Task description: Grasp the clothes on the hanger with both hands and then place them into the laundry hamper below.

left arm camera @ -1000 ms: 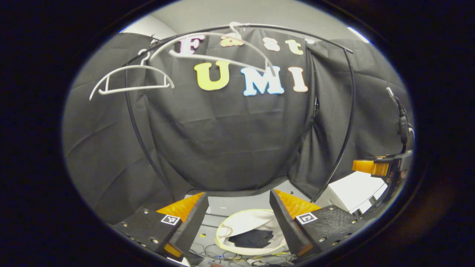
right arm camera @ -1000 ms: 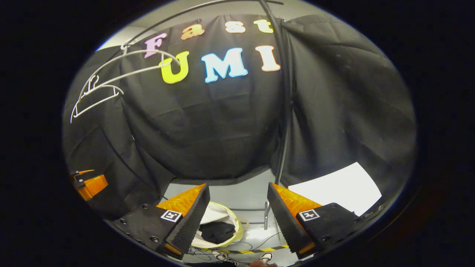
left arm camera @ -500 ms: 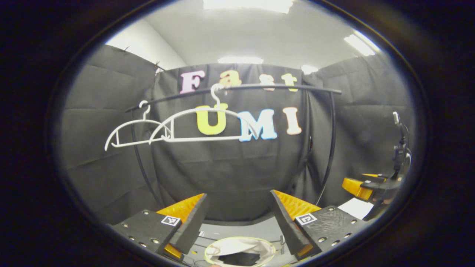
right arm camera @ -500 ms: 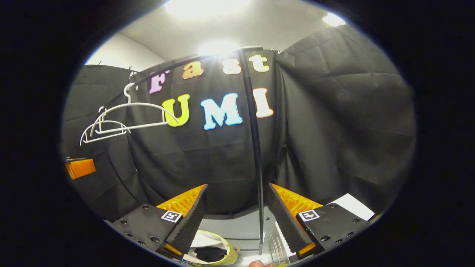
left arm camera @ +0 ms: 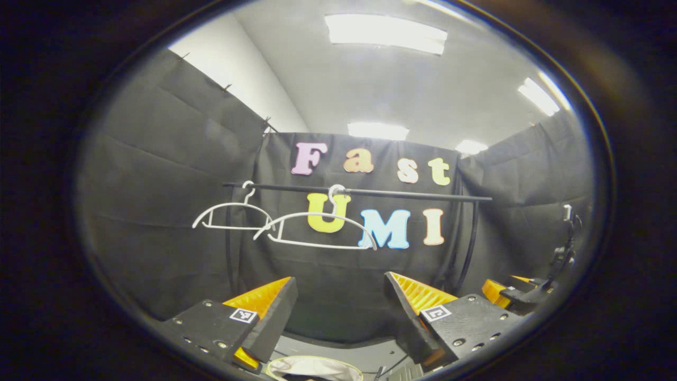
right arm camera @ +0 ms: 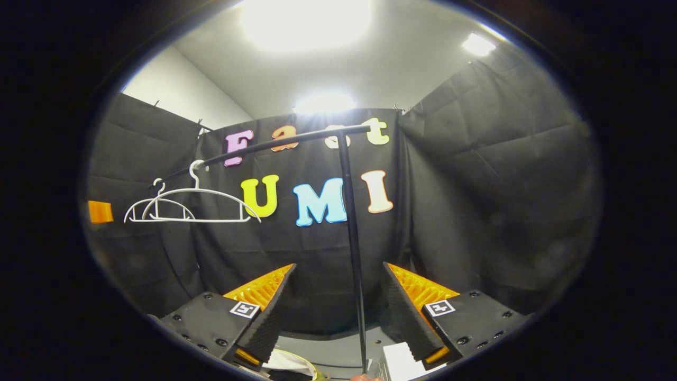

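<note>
Left gripper view: 2 seemingly bare hangers [left arm camera: 316,230]

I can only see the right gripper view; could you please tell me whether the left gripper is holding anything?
Observer: No. In the left gripper view, the left gripper is open, with nothing between its fingers.
Operator: Thank you. The two hangers overlap for me; are they separate?
Observer: Yes. The near hanger and the far hanger hang side by side on the rail, only their ends crossing. Both are bare.
</note>
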The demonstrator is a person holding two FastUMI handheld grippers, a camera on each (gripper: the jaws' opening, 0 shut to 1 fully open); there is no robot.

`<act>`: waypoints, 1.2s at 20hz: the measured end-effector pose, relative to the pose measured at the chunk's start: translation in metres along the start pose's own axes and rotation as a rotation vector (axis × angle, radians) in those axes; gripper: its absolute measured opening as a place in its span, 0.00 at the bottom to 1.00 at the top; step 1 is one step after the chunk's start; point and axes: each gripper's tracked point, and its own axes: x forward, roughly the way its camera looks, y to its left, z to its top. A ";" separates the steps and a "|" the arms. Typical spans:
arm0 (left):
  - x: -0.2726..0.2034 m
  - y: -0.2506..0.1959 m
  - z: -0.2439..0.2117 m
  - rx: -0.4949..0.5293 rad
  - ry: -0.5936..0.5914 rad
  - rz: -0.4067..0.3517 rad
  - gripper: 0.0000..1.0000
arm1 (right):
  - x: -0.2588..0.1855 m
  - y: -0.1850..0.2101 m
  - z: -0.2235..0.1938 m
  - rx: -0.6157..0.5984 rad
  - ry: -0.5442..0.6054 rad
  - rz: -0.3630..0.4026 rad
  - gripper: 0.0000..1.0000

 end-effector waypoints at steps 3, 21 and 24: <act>-0.007 0.021 -0.008 0.023 0.018 0.052 0.96 | 0.004 0.013 -0.014 -0.045 0.034 0.028 0.97; 0.058 0.017 -0.039 0.109 0.036 -0.125 0.97 | 0.021 0.016 -0.025 -0.011 0.057 -0.124 0.97; 0.061 0.028 -0.040 0.141 0.043 -0.134 0.97 | 0.028 0.021 -0.026 -0.005 0.056 -0.141 0.97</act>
